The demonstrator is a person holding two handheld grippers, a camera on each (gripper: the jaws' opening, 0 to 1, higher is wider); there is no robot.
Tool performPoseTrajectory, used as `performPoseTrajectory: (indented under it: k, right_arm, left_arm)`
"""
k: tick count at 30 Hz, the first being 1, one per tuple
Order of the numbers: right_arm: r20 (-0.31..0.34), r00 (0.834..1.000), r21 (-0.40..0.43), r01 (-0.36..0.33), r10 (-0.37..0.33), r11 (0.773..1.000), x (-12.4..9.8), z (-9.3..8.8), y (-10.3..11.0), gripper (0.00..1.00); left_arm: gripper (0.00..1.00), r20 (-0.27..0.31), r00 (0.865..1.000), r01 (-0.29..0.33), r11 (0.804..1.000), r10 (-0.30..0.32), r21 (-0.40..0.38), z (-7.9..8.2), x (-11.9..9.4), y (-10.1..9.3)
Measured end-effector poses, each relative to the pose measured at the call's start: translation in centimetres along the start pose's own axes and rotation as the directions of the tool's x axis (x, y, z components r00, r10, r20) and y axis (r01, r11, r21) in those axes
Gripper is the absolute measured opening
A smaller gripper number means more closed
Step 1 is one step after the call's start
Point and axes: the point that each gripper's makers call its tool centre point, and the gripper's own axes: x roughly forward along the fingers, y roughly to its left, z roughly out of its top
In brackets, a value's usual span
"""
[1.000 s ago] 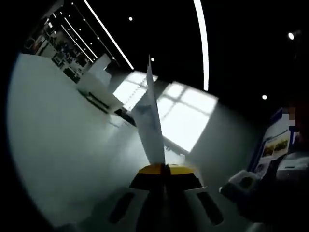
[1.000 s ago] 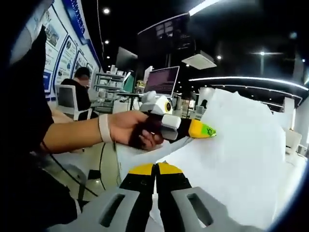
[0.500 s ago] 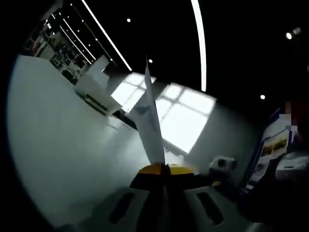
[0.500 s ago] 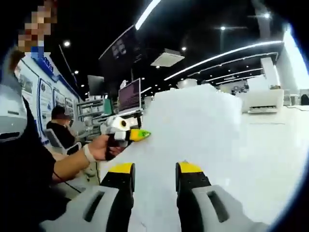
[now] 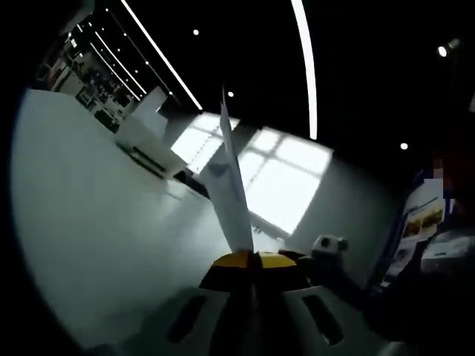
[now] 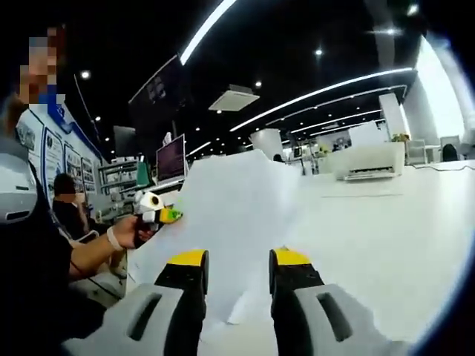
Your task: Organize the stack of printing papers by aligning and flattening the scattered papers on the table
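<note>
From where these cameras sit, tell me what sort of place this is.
Probably an open-plan office or lab. The right gripper view shows a computer monitor on desks, a seated person, wall posters and a white table; long strip ceiling lights run overhead.

Readable text: none in either view.
Wall posters [image 6: 46,159], far left in the right gripper view: blue-framed panels with print too small and blurred to read.
Poster [image 5: 421,222], far right in the left gripper view: a yellow picture band and lines of print, not legible.
Monitor [image 6: 171,158], far left of centre in the right gripper view: lit screen, content too small to make out.
Papers [image 6: 230,215]: blank white, no print visible.
</note>
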Motion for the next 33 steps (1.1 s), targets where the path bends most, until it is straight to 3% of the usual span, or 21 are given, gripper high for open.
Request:
performPoseTrajectory:
  k: [4,10,14,30,33]
  right_arm:
    - [-0.009,1.000,-0.001,-0.002,0.002,1.000,-0.4,-0.4,-1.0,0.31]
    - [0.026,0.999,0.131,-0.024,0.021,0.991,-0.6,-0.9,-2.7,0.31]
    - [0.031,0.999,0.157,-0.019,0.015,0.987,-0.7,-1.1,-3.5,0.30]
    - [0.018,0.997,0.140,-0.076,0.075,0.987,-0.1,-0.9,-3.0,0.31]
    - [0.028,0.996,0.188,-0.089,0.085,0.978,-0.1,-0.4,-3.0,0.37]
  left_arm:
    - [0.06,-0.002,1.000,0.002,1.000,-0.002,0.012,0.0,0.0,-0.1]
    - [0.06,-0.012,1.000,0.011,0.999,-0.011,0.032,-0.1,0.1,-0.4]
    - [0.06,-0.015,0.999,0.029,0.998,-0.028,0.052,0.0,0.2,-1.0]
    - [0.06,-0.062,0.989,0.143,0.984,-0.137,0.109,-0.1,3.7,-2.6]
    - [0.06,-0.059,0.983,0.177,0.980,-0.172,0.093,0.2,4.2,-3.2]
